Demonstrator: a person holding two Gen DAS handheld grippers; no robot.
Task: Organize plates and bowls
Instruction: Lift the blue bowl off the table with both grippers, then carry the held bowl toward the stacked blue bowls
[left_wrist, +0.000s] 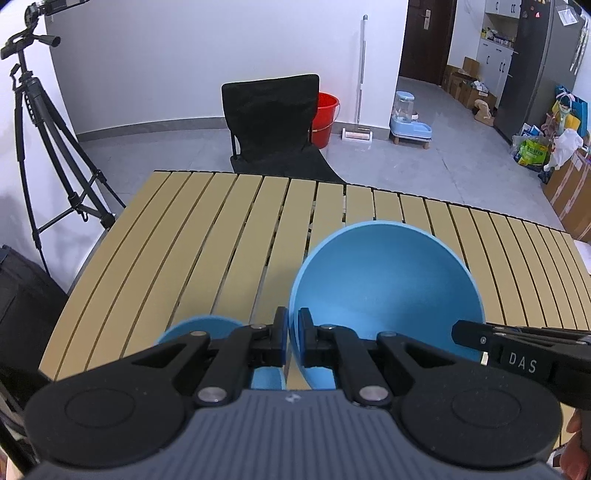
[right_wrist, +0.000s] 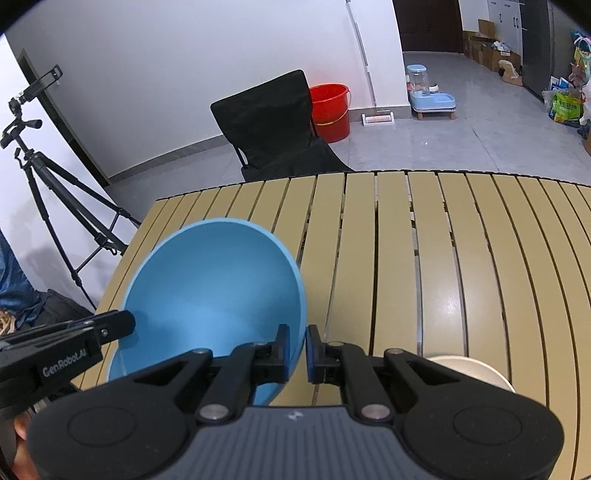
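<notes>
Both sets of tongs grip one large matte blue plastic bowl (left_wrist: 388, 280) by opposite sides of its rim, holding it tilted above the tan slatted surface (left_wrist: 207, 236): the left tongs (left_wrist: 292, 341) pinch the left edge, the right tongs (right_wrist: 297, 350) the right edge. A smaller blue dish (left_wrist: 199, 326) lies beneath the left tongs, a cream bowl (right_wrist: 469, 369) under the right

A tan slatted table (left_wrist: 207, 236) with dark gaps between its slats carries the things. A small blue dish (left_wrist: 199, 326) lies on it near its front edge. In the right wrist view, a cream dish (right_wrist: 469, 369) sits by that same front edge.
</notes>
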